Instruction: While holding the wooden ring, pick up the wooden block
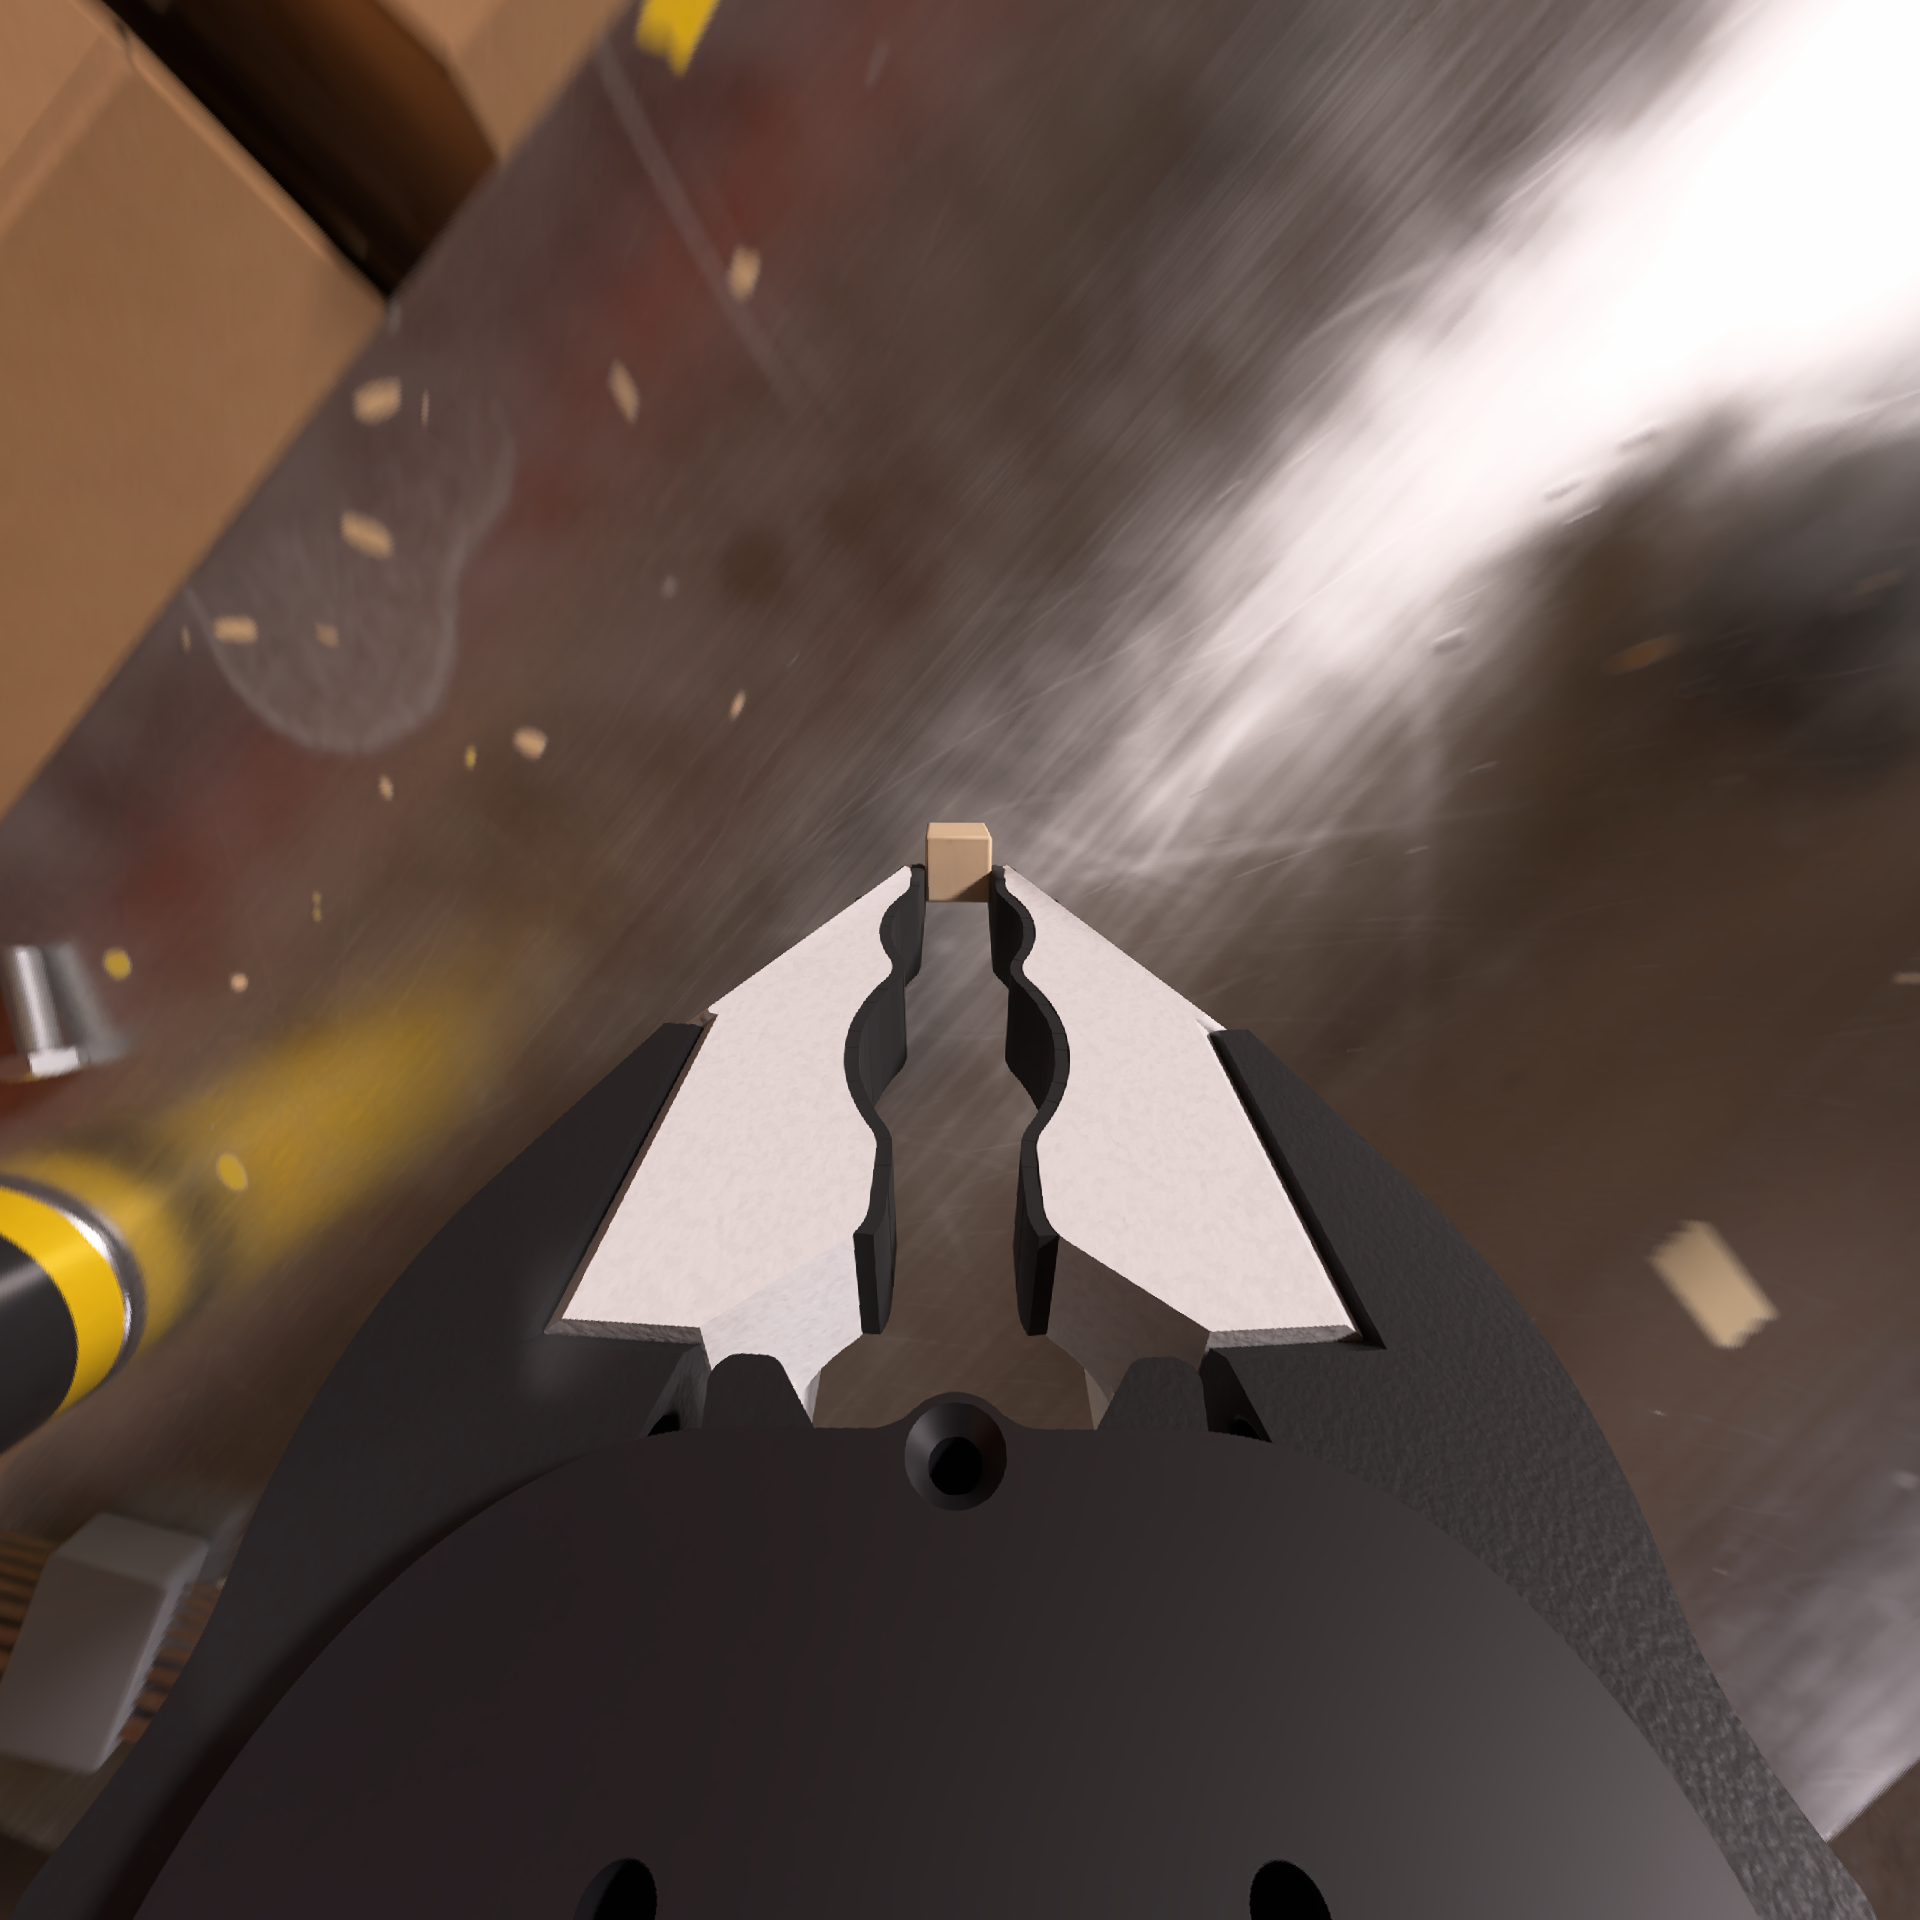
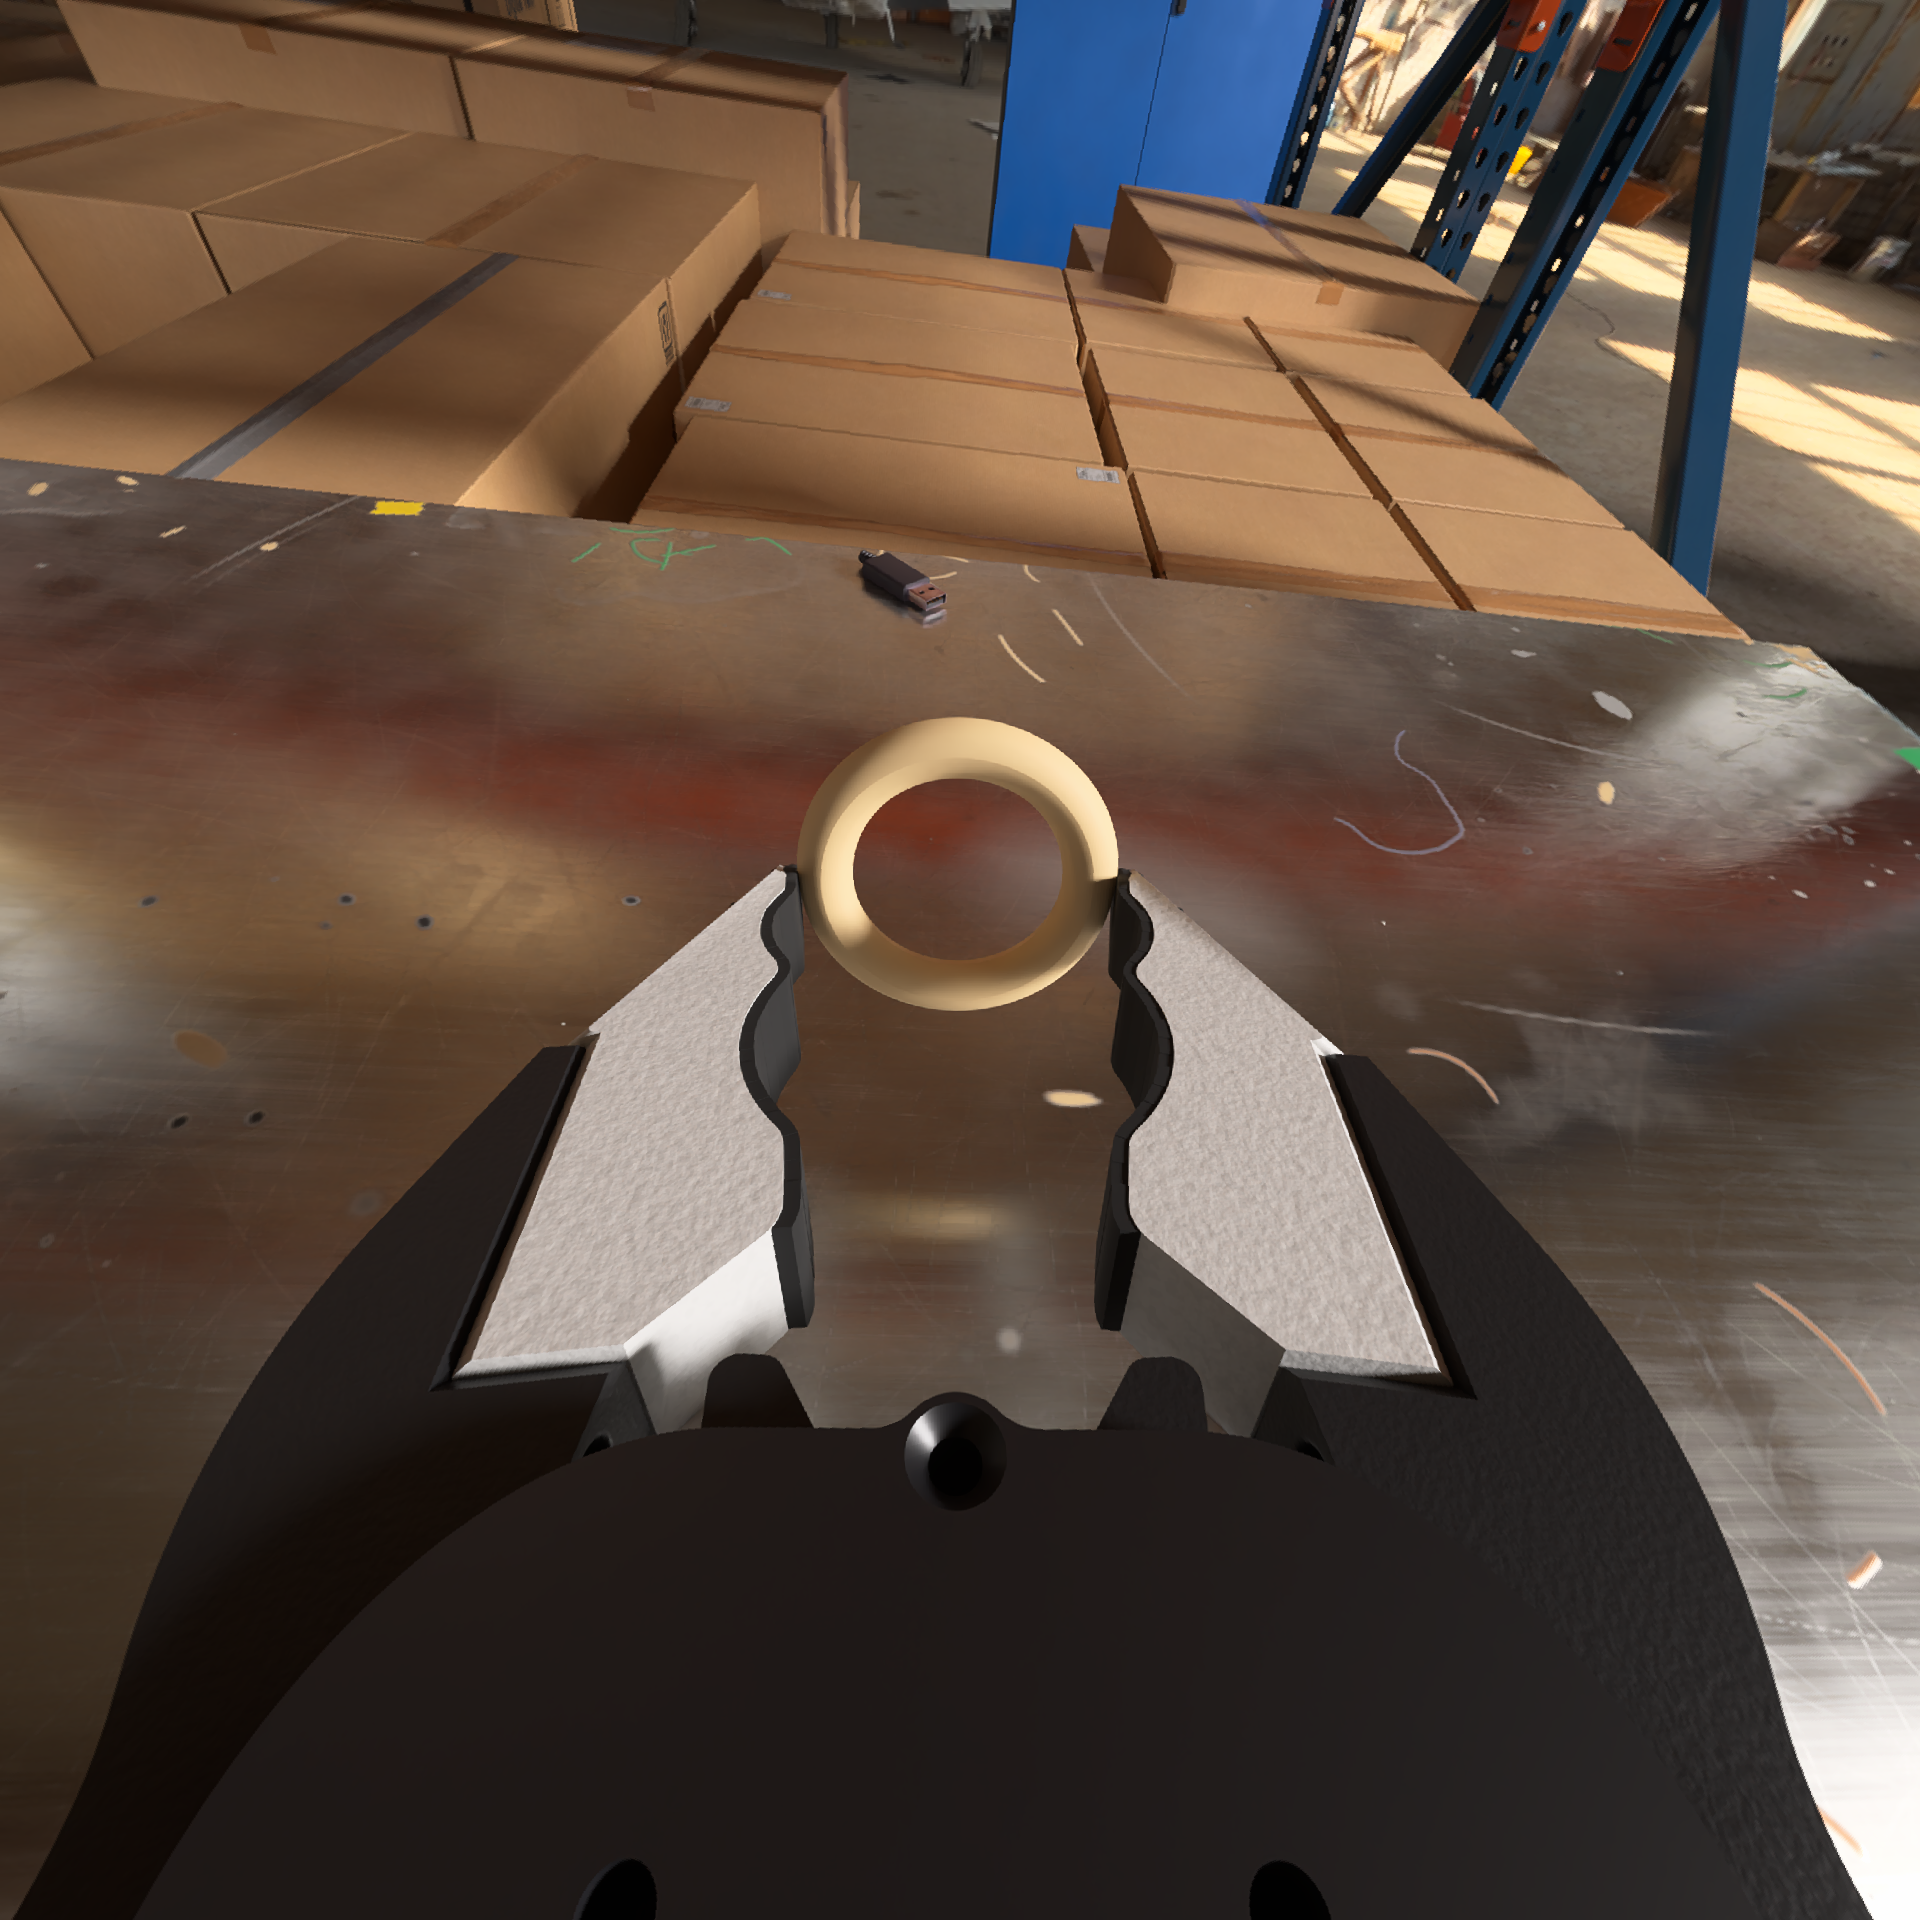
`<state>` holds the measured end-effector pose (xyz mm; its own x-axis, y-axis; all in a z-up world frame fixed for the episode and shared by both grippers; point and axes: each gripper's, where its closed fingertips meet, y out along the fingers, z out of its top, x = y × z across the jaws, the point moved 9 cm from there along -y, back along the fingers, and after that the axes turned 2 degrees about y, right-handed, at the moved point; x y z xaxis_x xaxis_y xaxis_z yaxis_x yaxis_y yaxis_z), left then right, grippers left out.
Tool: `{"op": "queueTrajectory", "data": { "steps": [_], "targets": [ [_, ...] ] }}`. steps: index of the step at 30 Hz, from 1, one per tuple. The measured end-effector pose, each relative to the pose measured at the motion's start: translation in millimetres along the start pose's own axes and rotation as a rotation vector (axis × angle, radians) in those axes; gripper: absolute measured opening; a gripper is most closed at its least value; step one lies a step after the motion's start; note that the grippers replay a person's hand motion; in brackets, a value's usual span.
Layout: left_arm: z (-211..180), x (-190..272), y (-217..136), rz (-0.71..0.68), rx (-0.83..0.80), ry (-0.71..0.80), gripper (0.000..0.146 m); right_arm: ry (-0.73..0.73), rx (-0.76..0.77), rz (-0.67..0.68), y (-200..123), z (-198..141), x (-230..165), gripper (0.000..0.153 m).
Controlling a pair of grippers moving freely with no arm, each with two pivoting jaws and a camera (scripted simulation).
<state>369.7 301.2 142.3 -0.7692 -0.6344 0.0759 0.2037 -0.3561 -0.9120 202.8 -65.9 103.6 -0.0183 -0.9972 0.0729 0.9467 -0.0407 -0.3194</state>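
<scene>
In the left wrist view, a small pale wooden block (image 1: 957, 860) sits pinched between the tips of my left gripper (image 1: 957, 883), which is shut on it over the shiny metal table (image 1: 1351, 935). In the right wrist view, my right gripper (image 2: 957, 894) is shut on a pale wooden ring (image 2: 957, 862). The ring stands upright between the fingertips, its hole facing the camera, above the metal table (image 2: 416, 779).
A yellow-and-black tool handle (image 1: 62, 1278), a metal fitting (image 1: 57, 1003) and a white block (image 1: 104, 1621) lie at the left. A cardboard box (image 1: 156, 260) is at the upper left. A USB stick (image 2: 904, 587) lies near the table's far edge, with cardboard boxes (image 2: 935, 416) and blue racking (image 2: 1704, 312) beyond.
</scene>
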Motion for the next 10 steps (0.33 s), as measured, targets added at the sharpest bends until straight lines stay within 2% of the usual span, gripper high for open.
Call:
{"op": "queueTrajectory", "data": {
  "steps": [3, 6, 10],
  "targets": [
    [25.6, 34.0, -37.6, -0.126, 0.152, 0.05, 0.012, 0.002, 0.002, 0.0, -1.8, -0.3, -0.6, 0.059],
    [54.1, 92.5, -65.3, -0.302, 0.24, 0.246, 0.012, 0.008, 0.02, 0.011, -8.8, -1.8, -1.7, 0.059],
    [96.1, 171.9, -66.8, -0.287, 0.245, 0.532, 0.012, 0.001, 0.03, 0.014, -12.8, -2.6, -3.1, 0.059]
  ]
}}
